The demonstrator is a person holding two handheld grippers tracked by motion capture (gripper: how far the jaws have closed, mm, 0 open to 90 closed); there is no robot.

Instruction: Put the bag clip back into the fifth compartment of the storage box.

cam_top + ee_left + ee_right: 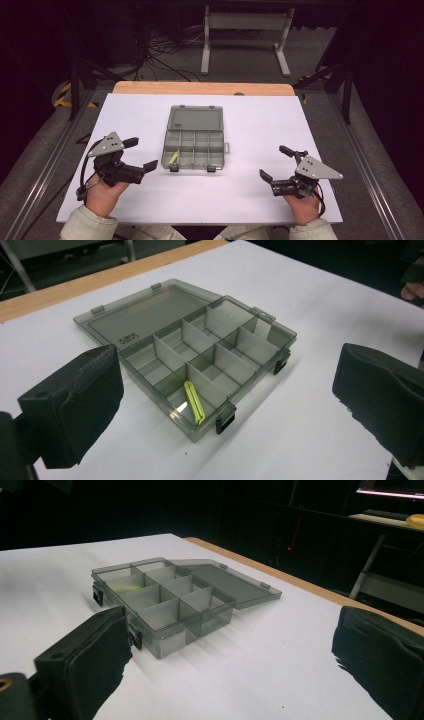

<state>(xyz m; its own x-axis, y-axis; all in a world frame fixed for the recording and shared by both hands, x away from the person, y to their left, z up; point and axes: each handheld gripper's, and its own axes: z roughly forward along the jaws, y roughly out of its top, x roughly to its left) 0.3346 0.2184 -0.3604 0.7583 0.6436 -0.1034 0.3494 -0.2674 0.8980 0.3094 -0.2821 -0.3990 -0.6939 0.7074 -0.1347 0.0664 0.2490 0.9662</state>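
Both grippers, left [134, 154] and right [276, 162], gape wide, empty, flanking the open box [194, 148] (yellow clip [194, 402] near-left).

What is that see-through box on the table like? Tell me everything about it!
The organizer box looks like smoky grey see-through plastic. It lies flat near the middle of the white table, open, its hinged lid laid back flat on the far side. Thin dividers split the tray into eight small compartments in two rows. Two dark latches sit on its front edge. One thin yellow-green piece lies in the front left compartment. Neither gripper touches it.
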